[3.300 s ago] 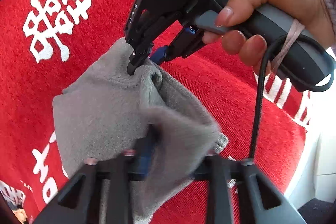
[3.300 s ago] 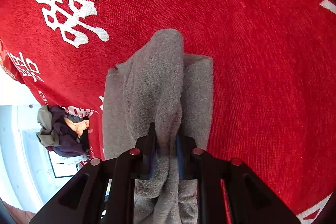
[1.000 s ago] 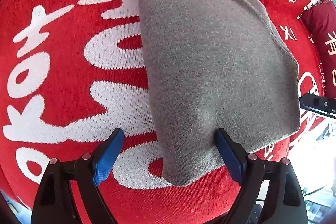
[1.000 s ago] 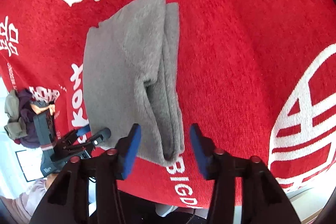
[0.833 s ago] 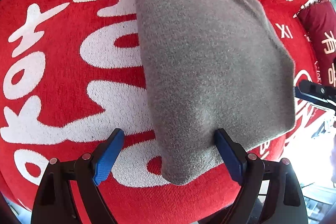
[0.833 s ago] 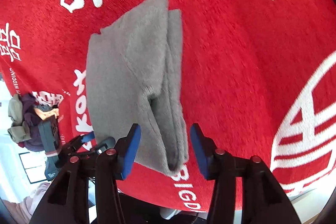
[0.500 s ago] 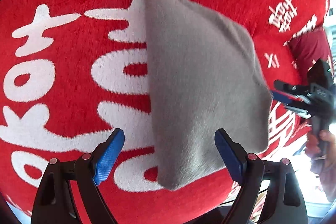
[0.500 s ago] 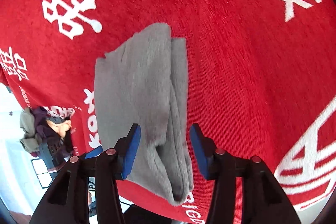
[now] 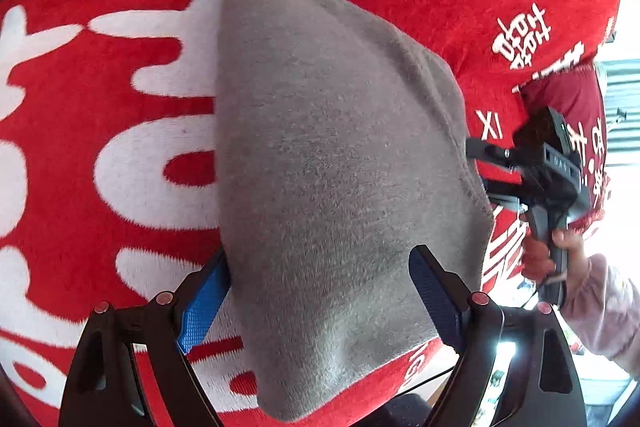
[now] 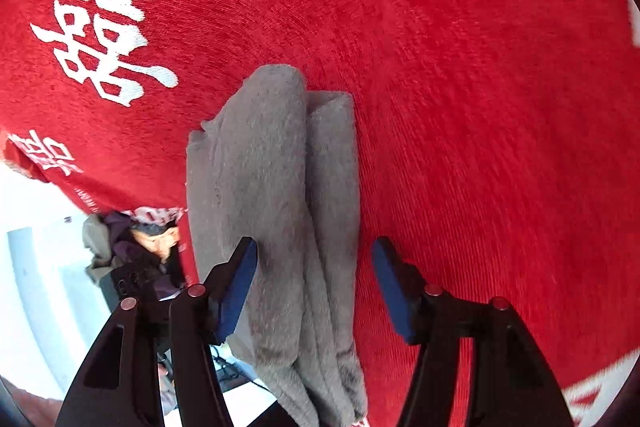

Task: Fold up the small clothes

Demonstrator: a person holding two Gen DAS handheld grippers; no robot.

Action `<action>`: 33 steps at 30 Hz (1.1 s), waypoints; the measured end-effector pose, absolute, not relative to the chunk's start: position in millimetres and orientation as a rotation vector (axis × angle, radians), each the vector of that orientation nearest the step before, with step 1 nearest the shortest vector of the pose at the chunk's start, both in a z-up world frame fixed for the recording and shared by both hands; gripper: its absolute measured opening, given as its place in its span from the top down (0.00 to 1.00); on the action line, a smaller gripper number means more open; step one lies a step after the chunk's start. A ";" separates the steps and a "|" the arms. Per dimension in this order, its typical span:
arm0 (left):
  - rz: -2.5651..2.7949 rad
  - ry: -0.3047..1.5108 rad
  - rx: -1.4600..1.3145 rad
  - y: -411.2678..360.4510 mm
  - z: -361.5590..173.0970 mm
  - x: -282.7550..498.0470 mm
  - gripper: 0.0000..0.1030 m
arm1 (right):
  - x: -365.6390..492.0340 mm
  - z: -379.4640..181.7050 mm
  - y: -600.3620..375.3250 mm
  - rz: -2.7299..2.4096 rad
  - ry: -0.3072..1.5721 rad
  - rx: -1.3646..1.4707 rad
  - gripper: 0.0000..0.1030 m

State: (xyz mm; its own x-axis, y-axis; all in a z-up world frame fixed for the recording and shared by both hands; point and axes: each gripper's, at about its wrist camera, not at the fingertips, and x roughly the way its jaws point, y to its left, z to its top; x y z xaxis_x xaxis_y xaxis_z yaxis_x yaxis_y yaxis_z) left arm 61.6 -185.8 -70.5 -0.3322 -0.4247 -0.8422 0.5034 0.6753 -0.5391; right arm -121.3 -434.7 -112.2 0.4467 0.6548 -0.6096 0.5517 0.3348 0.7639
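A folded grey fleece garment (image 9: 332, 167) lies flat on the red cloth with white characters (image 9: 80, 147). My left gripper (image 9: 320, 299) is open, its blue pads on either side of the garment's near end. My right gripper (image 10: 316, 283) is open too, straddling the garment's layered folded edge (image 10: 280, 187). In the left wrist view the right gripper (image 9: 486, 173) shows at the garment's right edge, held by a hand.
The red cloth (image 10: 480, 107) covers a raised surface whose edge drops off at the lower left of the right wrist view. A pile of dark clothes (image 10: 132, 247) lies below that edge. A red cushion (image 9: 560, 107) sits at far right.
Both grippers have moved in closer to the garment, which now lies between the jaws of each. The right gripper has come into fuller view at the garment's right edge.
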 end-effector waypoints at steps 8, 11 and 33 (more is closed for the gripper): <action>-0.966 1.680 0.042 -185.1 -73.8 63.5 0.14 | -99.7 -125.7 -431.8 0.294 1.162 1.375 0.35; -0.963 1.670 0.066 -188.6 -77.7 60.7 0.14 | -89.7 -129.5 -426.4 0.338 1.162 1.364 0.35; -1.029 1.519 -0.021 -139.5 -20.7 55.4 0.55 | -77.6 -76.3 -387.5 0.311 1.088 1.423 0.64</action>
State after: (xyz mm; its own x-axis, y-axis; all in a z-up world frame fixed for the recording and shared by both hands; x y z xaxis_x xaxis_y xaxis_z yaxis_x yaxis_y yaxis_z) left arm 55.4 -139.5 -20.7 -0.2606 -0.5533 -0.7912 0.5291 0.6036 -0.5964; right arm -77.6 -387.5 -76.3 0.5177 0.7489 -0.4138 0.4172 0.2013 0.8862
